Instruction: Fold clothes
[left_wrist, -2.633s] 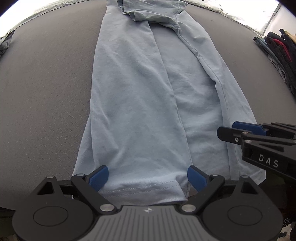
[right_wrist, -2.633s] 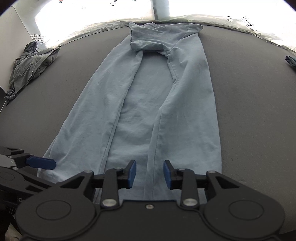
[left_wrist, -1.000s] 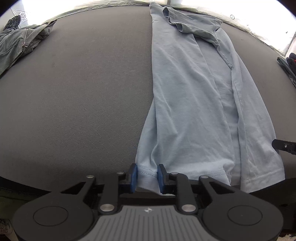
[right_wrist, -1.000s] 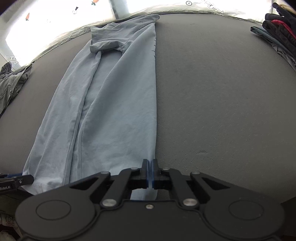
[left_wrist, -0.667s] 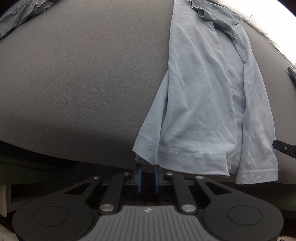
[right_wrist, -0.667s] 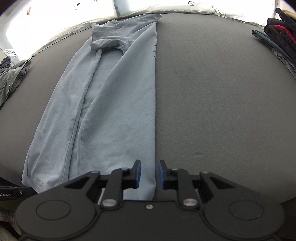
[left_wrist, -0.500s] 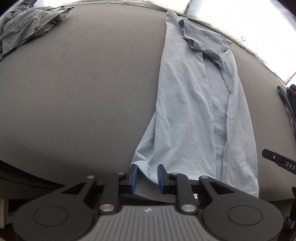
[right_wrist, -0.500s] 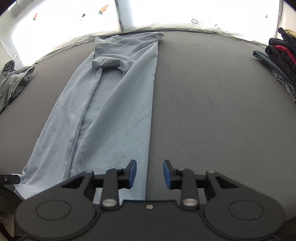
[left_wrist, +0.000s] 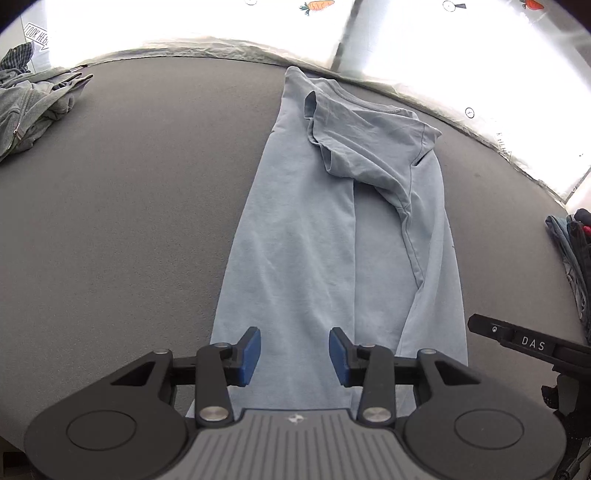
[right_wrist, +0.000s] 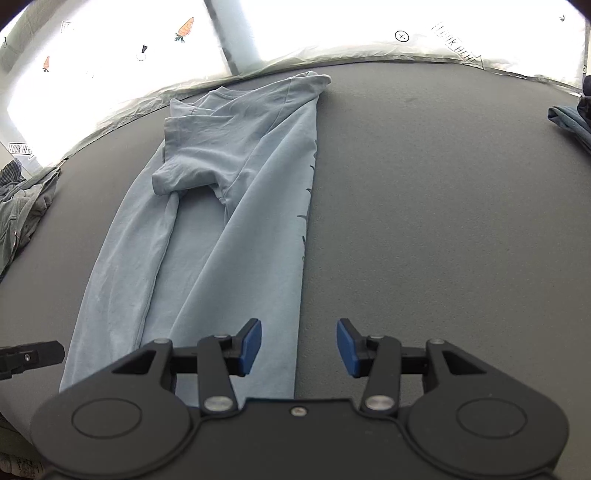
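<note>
Both black grippers, left (left_wrist: 294, 350) and right (right_wrist: 299, 341), are opening empty over my one soft, narrow-folded light-blue cotton T-shirt (left_wrist: 314, 240) on matte grey felt table (left_wrist: 129, 221).

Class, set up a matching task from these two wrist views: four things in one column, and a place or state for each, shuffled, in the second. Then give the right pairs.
Things:
1. light blue T-shirt
2. grey zip garment
3. dark stack of clothes
4. left claw

Places or states:
A. crumpled at the table's far left corner
B. piled at the table's right edge
C. folded into a long narrow strip down the grey table
D. jaws apart and opening, over the strip's near end

Pairs: 1-C, 2-A, 3-B, 4-D
</note>
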